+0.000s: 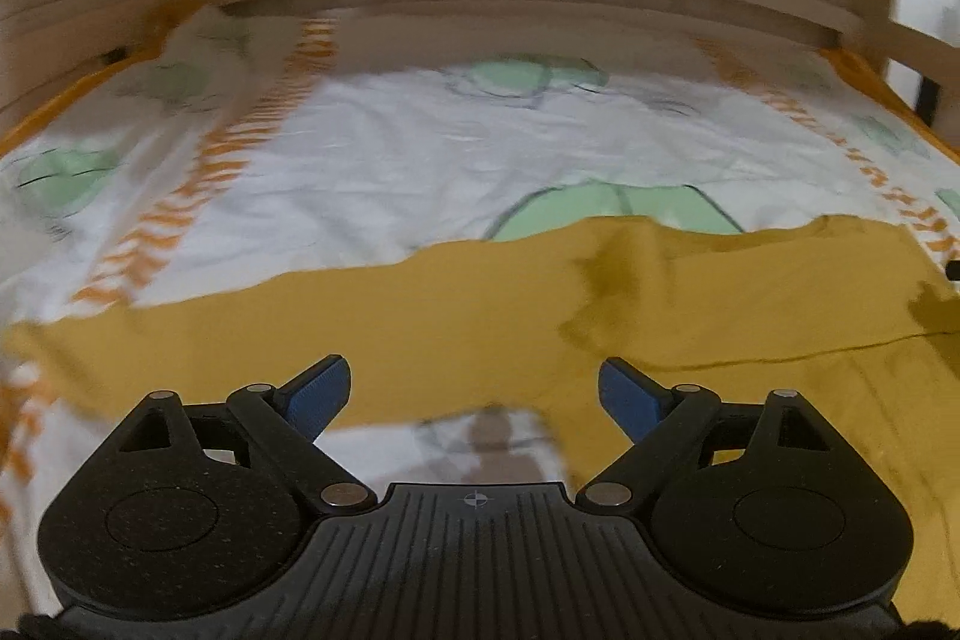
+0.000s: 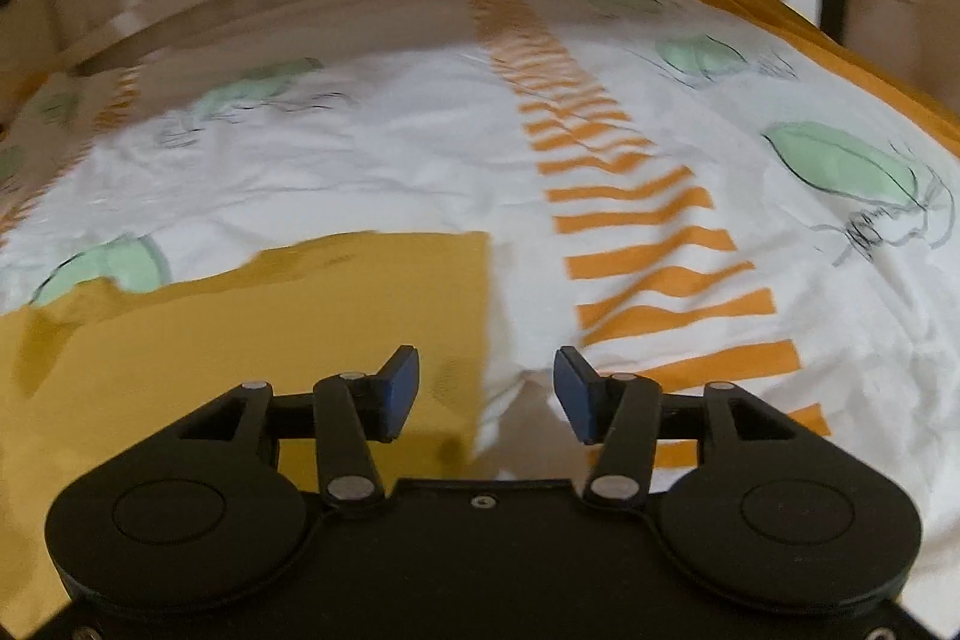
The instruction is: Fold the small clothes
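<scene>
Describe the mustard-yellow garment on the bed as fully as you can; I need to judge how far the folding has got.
The mustard-yellow garment is soft, plain knit-looking fabric, lying flat on the white printed bedsheet. Its far edge is wavy, with a creased bump near the middle and a seam line running across toward the right. In the right wrist view it ends in a straight edge. Both grippers stand open above it; no pad presses it.

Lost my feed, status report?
Left gripper and right gripper open, empty. Mustard-yellow cloth garment flat on white patterned bedsheet. Nothing in the way.
</scene>
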A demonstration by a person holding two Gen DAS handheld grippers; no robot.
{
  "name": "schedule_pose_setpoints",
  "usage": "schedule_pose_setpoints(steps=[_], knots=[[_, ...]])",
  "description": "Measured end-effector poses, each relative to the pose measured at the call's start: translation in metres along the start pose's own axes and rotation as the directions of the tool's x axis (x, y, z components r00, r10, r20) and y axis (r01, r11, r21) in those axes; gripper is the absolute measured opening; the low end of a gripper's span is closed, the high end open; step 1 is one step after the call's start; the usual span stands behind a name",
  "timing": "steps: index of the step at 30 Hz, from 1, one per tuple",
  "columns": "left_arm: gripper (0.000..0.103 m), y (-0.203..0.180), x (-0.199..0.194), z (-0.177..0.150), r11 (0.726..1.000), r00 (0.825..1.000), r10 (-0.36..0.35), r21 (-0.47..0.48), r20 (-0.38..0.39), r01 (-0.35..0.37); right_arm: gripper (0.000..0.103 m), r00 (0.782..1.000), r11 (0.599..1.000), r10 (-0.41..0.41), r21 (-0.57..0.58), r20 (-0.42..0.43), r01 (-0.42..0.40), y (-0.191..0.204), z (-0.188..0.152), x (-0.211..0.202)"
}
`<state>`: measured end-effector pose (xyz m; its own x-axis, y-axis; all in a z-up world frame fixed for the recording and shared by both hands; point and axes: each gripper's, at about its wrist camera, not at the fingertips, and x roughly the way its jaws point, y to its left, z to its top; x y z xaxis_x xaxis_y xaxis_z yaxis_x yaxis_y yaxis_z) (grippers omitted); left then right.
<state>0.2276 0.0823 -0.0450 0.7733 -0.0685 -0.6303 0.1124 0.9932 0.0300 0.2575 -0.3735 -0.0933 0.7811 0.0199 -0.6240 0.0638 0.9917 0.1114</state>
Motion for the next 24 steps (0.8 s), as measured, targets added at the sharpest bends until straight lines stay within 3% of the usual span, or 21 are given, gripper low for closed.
schedule_pose_setpoints(steps=[1, 2, 4, 13, 18, 22, 24], knots=[[0.086, -0.005, 0.011, 0.005, 1.0, 1.0, -0.023, 0.006, -0.021, 0.023, 0.058, 1.0, 1.0, 0.016, -0.015, 0.005, -0.016, 0.004, -0.001, -0.003], [0.072, -0.009, 0.022, 0.008, 0.999, 0.998, -0.038, 0.007, -0.043, 0.039, 0.058, 0.999, 0.999, 0.031, -0.028, 0.008, -0.031, 0.007, -0.002, -0.008], [0.056, -0.015, 0.04, 0.013, 0.998, 0.994, -0.062, 0.004, -0.089, 0.062, 0.058, 0.997, 0.996, 0.074, -0.047, 0.015, -0.073, 0.013, -0.006, -0.018], [0.048, -0.038, 0.082, 0.021, 0.995, 0.984, -0.09, 0.024, -0.156, 0.095, 0.059, 0.975, 0.975, 0.221, -0.02, 0.014, -0.221, 0.027, -0.048, -0.05], [0.032, -0.057, 0.1, 0.024, 0.994, 0.975, -0.079, 0.061, -0.208, 0.094, 0.06, 0.972, 0.971, 0.234, -0.048, 0.002, -0.233, 0.037, -0.078, -0.053], [0.011, -0.064, 0.103, 0.024, 0.997, 0.982, -0.053, 0.044, -0.18, 0.062, 0.065, 0.97, 0.968, 0.24, -0.078, 0.031, -0.237, 0.04, -0.09, -0.054], [0.007, -0.067, 0.098, 0.024, 0.998, 0.986, -0.025, 0.045, -0.162, 0.033, 0.065, 0.967, 0.965, 0.252, -0.083, 0.042, -0.248, 0.04, -0.092, -0.055]])
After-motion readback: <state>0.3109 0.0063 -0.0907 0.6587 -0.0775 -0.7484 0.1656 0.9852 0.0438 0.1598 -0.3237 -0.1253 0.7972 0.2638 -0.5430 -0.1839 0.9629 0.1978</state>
